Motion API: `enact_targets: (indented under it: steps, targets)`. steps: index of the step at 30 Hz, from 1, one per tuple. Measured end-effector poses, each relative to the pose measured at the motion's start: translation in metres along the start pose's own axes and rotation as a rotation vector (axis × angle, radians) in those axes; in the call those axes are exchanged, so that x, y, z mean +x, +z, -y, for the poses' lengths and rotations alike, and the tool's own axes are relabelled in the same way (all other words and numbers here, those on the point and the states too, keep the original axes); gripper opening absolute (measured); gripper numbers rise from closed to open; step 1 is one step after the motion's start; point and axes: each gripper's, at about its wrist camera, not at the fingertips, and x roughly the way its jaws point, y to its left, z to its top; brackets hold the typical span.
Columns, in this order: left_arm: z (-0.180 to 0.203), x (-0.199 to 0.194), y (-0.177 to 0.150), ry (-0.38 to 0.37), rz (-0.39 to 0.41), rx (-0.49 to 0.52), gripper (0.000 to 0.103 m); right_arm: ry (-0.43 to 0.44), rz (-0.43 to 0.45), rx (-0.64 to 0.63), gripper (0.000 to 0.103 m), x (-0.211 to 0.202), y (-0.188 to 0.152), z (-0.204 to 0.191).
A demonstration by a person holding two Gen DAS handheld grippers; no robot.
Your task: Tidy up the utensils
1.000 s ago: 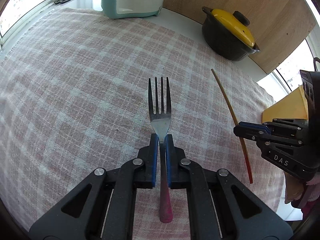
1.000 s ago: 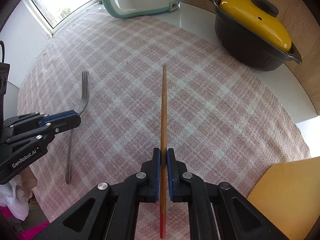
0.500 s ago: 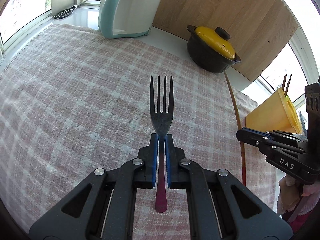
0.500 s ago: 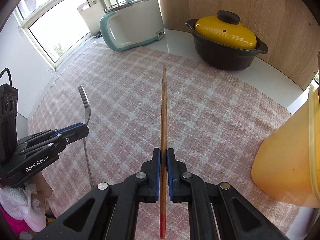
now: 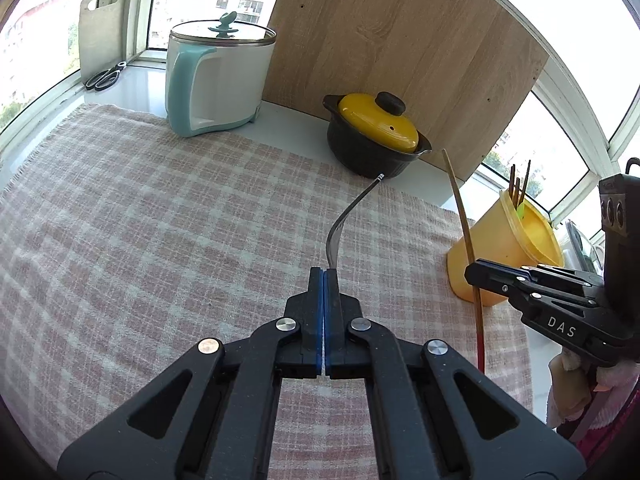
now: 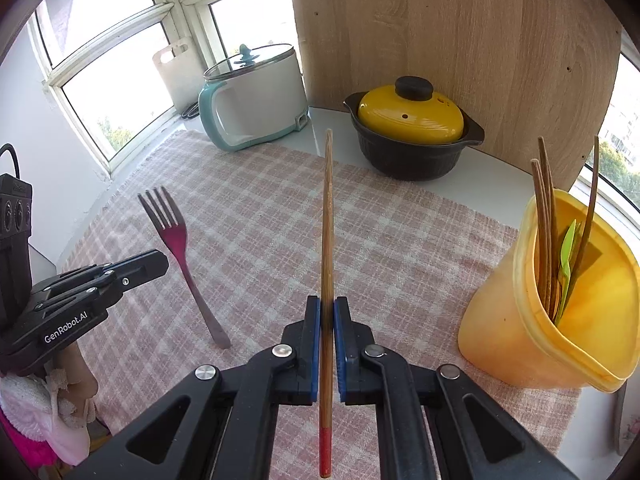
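Holding one utensil per gripper, both lifted clear of the checked cloth (image 5: 160,220). Left gripper (image 5: 324,276) clamped tight on the fork (image 6: 176,240), thin, stiff, slippery metal, likely to twist. Right gripper (image 6: 327,308) pinching the chopstick (image 6: 327,216) low on its shaft: light, rigid wood, prone to pivot. Yellow holder (image 6: 504,328) just beside, already stocked.

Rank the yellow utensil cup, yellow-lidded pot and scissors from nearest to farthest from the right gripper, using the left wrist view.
1. yellow utensil cup, just behind the right gripper.
2. yellow-lidded pot, back centre.
3. scissors, far left windowsill.
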Motion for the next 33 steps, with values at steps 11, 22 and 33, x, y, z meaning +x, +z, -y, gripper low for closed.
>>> enact_targets:
  steps: [11, 22, 33]
  targets:
    - [-0.010, 0.050, 0.013, -0.073, -0.179, -0.054, 0.010, 0.005, -0.026, 0.036, 0.004, -0.005, -0.011, 0.015]
    - [-0.014, 0.122, 0.026, 0.040, -0.300, -0.026, 0.035, -0.006, -0.047, 0.039, 0.004, -0.002, -0.021, 0.018]
    - [-0.014, 0.155, 0.034, 0.075, -0.399, -0.021, 0.035, -0.012, -0.051, 0.050, 0.004, 0.000, -0.022, 0.025]
